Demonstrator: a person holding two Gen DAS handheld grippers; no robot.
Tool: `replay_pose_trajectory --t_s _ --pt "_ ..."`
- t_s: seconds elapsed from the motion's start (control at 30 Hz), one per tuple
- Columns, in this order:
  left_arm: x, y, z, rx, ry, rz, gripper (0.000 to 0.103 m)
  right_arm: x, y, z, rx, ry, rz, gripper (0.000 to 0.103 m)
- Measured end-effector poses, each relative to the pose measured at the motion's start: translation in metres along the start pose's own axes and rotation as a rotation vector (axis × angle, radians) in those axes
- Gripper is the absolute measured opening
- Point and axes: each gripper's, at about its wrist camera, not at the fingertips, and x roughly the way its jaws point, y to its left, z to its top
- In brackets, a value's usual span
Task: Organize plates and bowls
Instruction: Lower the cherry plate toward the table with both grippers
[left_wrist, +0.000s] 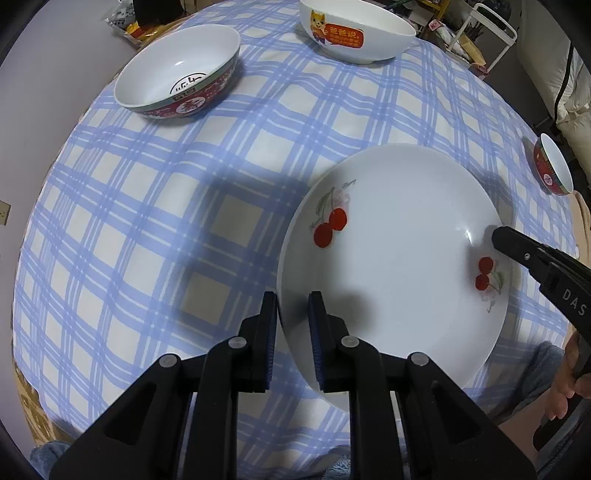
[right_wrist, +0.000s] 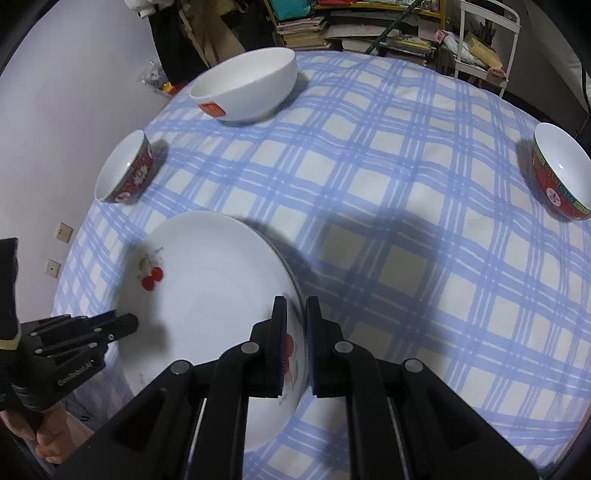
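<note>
Left wrist view shows the left gripper (left_wrist: 292, 306) clamped on the near rim of the cherry plate (left_wrist: 399, 236) above the checked tablecloth (left_wrist: 147, 221), the right gripper (right_wrist: 296, 314) pinching the opposite rim, so both hands should probably move together, level.
</note>
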Motion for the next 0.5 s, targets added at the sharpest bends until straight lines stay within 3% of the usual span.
replay_pose_trajectory --t_s 0.3,0.5 --pt "-0.004 0.001 -0.004 -0.016 -0.005 -0.001 0.019 -0.004 -0.007 0.0 0.03 -0.008 0.017 0.011" --pt "-0.021 -0.003 -0.01 0.003 -0.07 0.062 0.02 -0.016 -0.009 0.003 0.034 -0.043 0.027 0.011"
